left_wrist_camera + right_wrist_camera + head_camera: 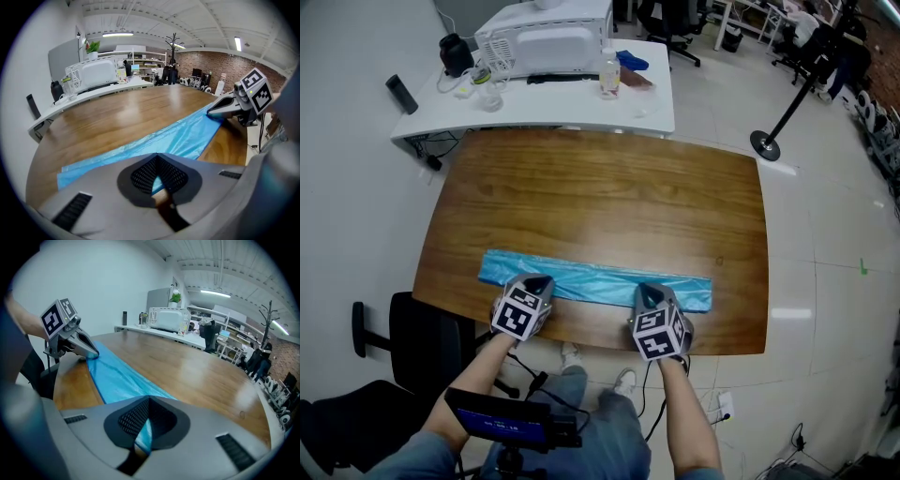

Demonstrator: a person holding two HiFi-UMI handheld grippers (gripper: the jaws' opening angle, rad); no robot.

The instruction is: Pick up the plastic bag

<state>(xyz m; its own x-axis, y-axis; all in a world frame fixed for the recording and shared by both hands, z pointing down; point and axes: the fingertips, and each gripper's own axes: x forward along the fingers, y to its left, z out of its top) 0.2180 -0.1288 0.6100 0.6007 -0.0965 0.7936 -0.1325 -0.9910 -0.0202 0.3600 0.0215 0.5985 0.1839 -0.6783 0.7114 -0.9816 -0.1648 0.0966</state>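
With left gripper (543,283) and right gripper (648,294) both clamped shut on the plastic bag (592,279), we judged an even lift came next.

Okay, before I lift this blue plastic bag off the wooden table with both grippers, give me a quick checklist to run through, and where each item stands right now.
1. Left gripper jaws closed on the plastic bag: ok, blue film sits between them.
2. Right gripper jaws closed on the bag: ok, film pinched there too.
3. Grips spread along the bag's near edge: ok, one toward each end.
4. Nothing lying on the bag: ok.
5. Both layers of film caught in each grip: cannot tell.
6. Table around the bag free of obstacles: ok.
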